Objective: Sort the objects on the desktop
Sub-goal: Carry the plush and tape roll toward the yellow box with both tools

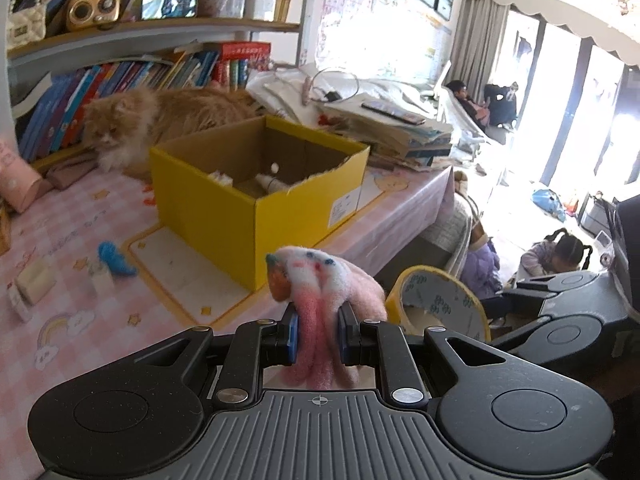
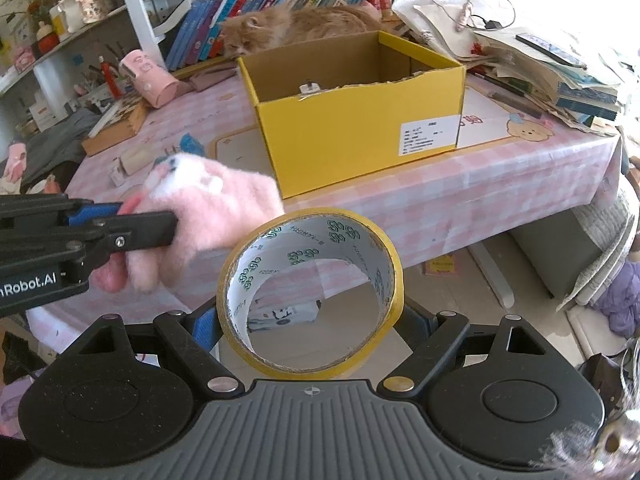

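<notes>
My left gripper (image 1: 318, 338) is shut on a fluffy pink sock (image 1: 320, 280), held in the air in front of the desk edge; the sock also shows in the right wrist view (image 2: 216, 208). My right gripper (image 2: 310, 328) is shut on a yellow tape roll (image 2: 310, 292), held off the desk's front edge; the roll shows in the left wrist view (image 1: 436, 300). An open yellow cardboard box (image 1: 256, 188) (image 2: 352, 112) stands on the pink checked desk (image 2: 500, 184), with small white items inside.
An orange cat (image 1: 160, 116) (image 2: 296, 24) lies behind the box. A blue toy (image 1: 114, 260), small white and beige items (image 1: 34, 280) and a pink cup (image 2: 150, 80) lie on the left of the desk. Stacked papers (image 2: 540, 60) fill the right. Books line the back.
</notes>
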### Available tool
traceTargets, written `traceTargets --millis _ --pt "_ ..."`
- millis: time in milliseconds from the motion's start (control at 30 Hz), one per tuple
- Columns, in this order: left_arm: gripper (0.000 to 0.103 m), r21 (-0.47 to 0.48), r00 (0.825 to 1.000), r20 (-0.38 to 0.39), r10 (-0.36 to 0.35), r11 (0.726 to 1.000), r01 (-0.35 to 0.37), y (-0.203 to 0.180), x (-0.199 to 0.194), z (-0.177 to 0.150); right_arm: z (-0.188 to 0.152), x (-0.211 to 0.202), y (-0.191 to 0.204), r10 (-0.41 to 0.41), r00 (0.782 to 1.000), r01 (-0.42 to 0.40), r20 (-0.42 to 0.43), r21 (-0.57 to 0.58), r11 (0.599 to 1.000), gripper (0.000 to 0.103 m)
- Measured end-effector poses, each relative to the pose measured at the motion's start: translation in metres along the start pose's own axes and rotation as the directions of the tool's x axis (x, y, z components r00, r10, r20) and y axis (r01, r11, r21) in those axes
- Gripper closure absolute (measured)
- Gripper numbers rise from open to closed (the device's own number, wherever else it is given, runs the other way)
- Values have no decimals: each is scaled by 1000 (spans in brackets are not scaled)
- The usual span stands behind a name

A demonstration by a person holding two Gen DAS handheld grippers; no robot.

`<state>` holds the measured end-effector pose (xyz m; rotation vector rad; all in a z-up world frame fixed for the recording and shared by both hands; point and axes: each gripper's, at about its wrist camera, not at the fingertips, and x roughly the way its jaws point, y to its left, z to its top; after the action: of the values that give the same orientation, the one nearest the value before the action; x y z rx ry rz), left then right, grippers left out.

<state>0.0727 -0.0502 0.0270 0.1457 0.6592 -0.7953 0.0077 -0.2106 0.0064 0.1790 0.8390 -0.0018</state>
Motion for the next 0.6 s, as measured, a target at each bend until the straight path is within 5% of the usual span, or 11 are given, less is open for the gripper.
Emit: traceTargets --millis 600 --pt "85 17 988 151 -20 1000 18 3 10 56 54 -14 -26 -44 993 43 108 14 999 19"
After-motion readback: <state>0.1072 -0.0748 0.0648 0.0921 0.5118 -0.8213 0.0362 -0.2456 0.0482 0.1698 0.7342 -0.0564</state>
